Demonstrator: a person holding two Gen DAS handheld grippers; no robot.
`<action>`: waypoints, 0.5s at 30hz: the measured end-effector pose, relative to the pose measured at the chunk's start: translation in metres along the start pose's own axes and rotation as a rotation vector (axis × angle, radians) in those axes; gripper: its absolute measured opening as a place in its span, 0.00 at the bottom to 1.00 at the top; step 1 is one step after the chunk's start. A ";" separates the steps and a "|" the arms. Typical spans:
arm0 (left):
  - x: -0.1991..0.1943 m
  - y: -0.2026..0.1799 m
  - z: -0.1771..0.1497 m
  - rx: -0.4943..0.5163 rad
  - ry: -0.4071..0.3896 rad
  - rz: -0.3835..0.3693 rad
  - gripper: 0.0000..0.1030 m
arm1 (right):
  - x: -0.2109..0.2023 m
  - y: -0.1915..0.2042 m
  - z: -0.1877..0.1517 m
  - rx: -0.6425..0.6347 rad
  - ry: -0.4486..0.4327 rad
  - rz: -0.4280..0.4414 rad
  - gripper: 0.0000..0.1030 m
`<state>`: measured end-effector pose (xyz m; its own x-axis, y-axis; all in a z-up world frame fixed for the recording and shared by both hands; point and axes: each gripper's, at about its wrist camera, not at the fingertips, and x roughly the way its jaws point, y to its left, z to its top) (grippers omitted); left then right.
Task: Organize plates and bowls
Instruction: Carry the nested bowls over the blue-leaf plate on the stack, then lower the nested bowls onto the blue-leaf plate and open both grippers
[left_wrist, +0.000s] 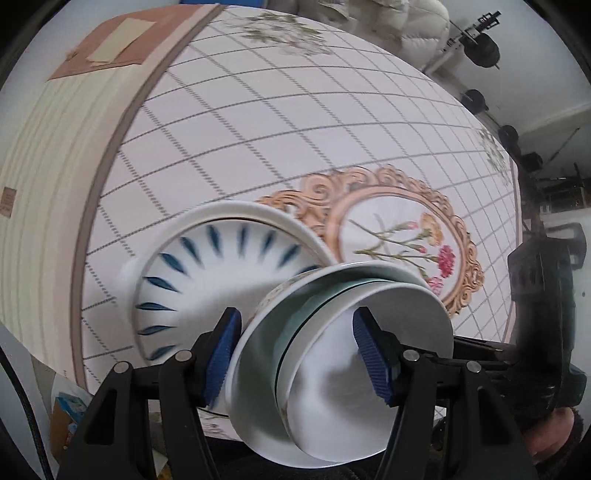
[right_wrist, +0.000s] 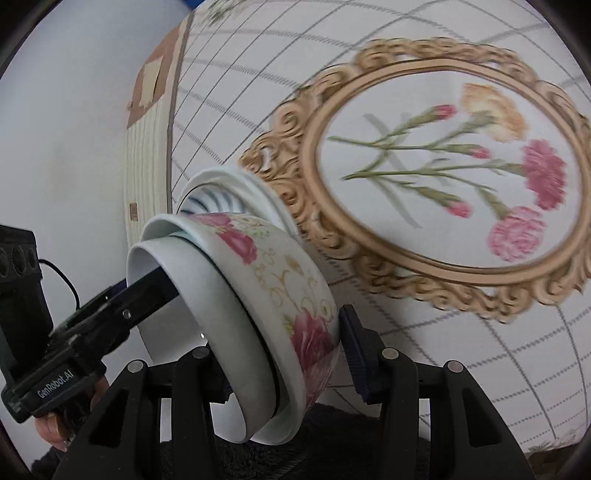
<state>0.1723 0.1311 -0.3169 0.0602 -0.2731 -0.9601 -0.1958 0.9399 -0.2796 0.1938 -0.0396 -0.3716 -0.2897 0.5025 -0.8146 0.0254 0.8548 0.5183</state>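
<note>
Nested white ceramic bowls (left_wrist: 332, 369), the outermost painted with pink roses (right_wrist: 295, 295), sit tipped on edge at lower centre of both frames. My left tongs (left_wrist: 295, 354) straddle the stack, one pad inside the innermost bowl, one outside; whether they truly pinch it I cannot tell. My right tongs (right_wrist: 284, 354) are spread around the rose bowl. Behind, a blue-leaf white plate (left_wrist: 221, 266) lies on the checked floral worktop (left_wrist: 295, 129).

Bare checked tablecloth (left_wrist: 295, 122) lies open beyond and right of the blue-leaf plate stack (left_wrist: 229, 266). The tilted nested bowls (left_wrist: 332, 369), just beside that stack, block its near side, filling both grippers' jaws.
</note>
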 end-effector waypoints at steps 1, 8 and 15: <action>-0.002 0.006 0.001 -0.005 -0.004 0.004 0.58 | 0.003 0.006 0.001 -0.006 0.005 -0.002 0.49; -0.005 0.040 0.008 -0.035 -0.005 0.012 0.58 | 0.030 0.034 0.012 -0.029 0.026 -0.032 0.49; -0.001 0.057 0.007 -0.055 -0.006 0.012 0.57 | 0.052 0.046 0.021 -0.025 0.046 -0.065 0.49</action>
<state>0.1683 0.1863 -0.3320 0.0637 -0.2608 -0.9633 -0.2501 0.9303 -0.2684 0.1997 0.0283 -0.3952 -0.3335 0.4394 -0.8341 -0.0188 0.8815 0.4718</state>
